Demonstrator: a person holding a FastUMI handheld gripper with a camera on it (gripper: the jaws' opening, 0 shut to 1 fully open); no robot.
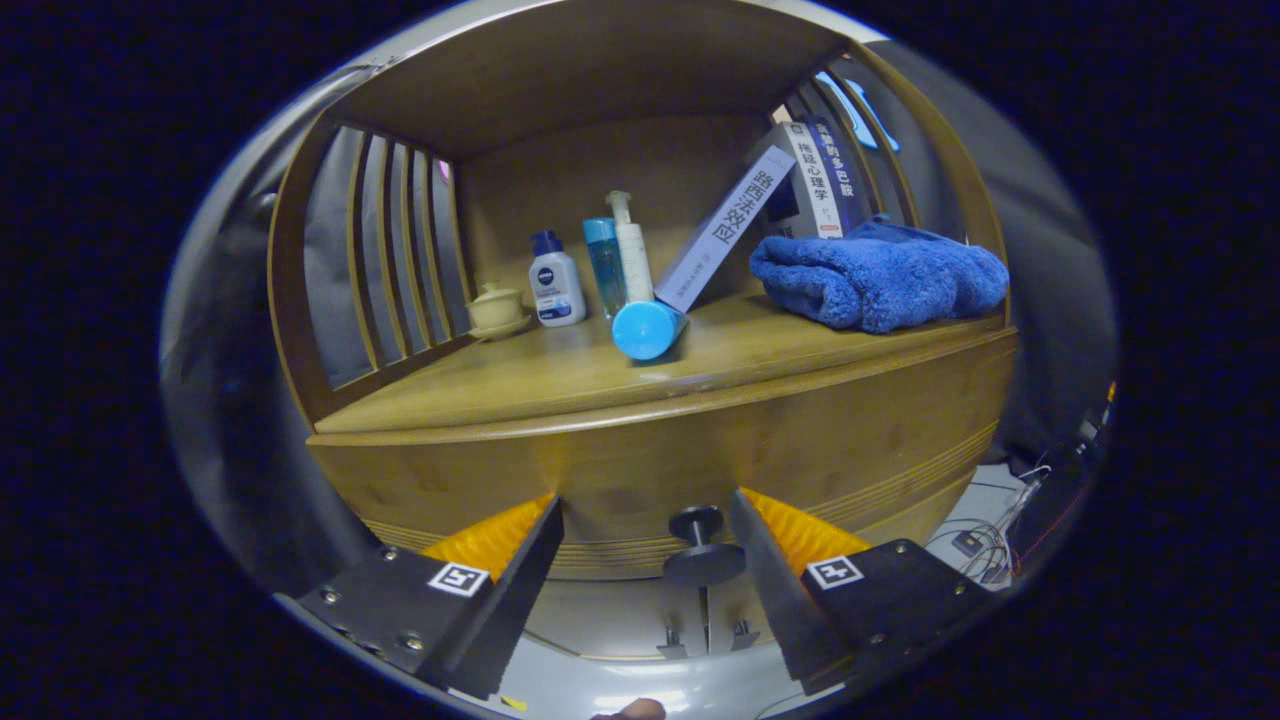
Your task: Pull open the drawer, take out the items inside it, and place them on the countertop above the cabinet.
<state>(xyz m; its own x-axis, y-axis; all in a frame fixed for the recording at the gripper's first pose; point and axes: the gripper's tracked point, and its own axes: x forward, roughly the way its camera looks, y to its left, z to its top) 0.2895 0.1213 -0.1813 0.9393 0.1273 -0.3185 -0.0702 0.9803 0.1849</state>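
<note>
The gripper holds its fingers wide apart, the drawer's dark knob sitting between them, nearer the right finger, stem pointing straight out

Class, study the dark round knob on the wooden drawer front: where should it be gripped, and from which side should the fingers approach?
Grip the dark round knob across its narrow stem, just behind the wider disc, coming straight at the wooden drawer front. The disc gives the fingers a lip to pull against. The hand-held gripper is open, with the knob between its fingers.
</note>
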